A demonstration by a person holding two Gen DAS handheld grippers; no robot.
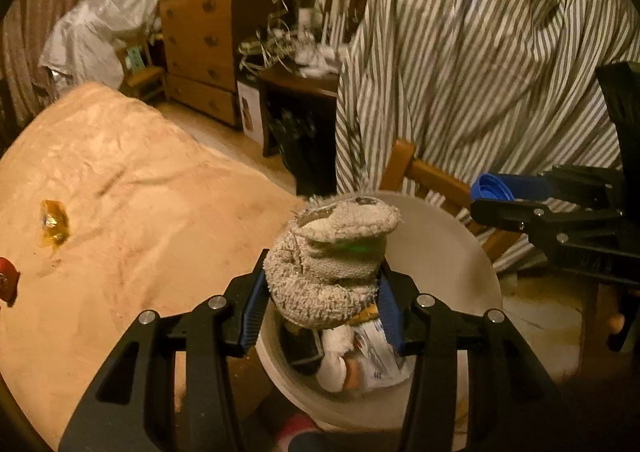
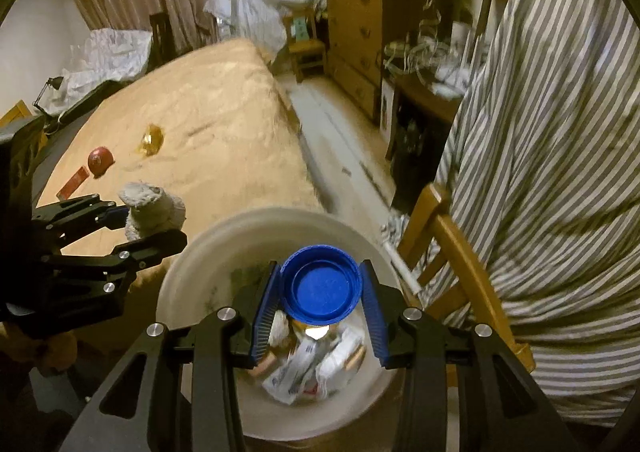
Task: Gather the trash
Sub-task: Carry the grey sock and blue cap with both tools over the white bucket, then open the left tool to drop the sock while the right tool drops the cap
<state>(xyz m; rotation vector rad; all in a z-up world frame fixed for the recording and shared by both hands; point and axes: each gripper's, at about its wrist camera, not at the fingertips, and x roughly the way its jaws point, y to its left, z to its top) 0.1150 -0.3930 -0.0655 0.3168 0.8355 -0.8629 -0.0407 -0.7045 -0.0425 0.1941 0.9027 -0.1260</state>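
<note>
My left gripper [image 1: 324, 308] is shut on a grey worn sock [image 1: 332, 260] and holds it over the near rim of a white trash bin [image 1: 452, 252]. The sock also shows in the right wrist view [image 2: 154, 207], beside the bin's left rim [image 2: 188, 272]. My right gripper [image 2: 320, 292] is shut on a blue plastic lid [image 2: 320, 284] right above the bin's opening; the lid also shows in the left wrist view [image 1: 490, 187]. Paper wrappers [image 2: 316, 364] lie in the bin. A gold wrapper [image 2: 151, 139], a red round piece [image 2: 100, 160] and a red flat packet [image 2: 72, 183] lie on the bed.
A tan bedspread [image 2: 208, 123] covers the bed left of the bin. A wooden chair [image 2: 452, 248] draped with a striped cloth [image 2: 540, 155] stands right of the bin. A wooden dresser [image 2: 356, 35] and a cluttered dark table [image 2: 424, 91] stand across the floor strip.
</note>
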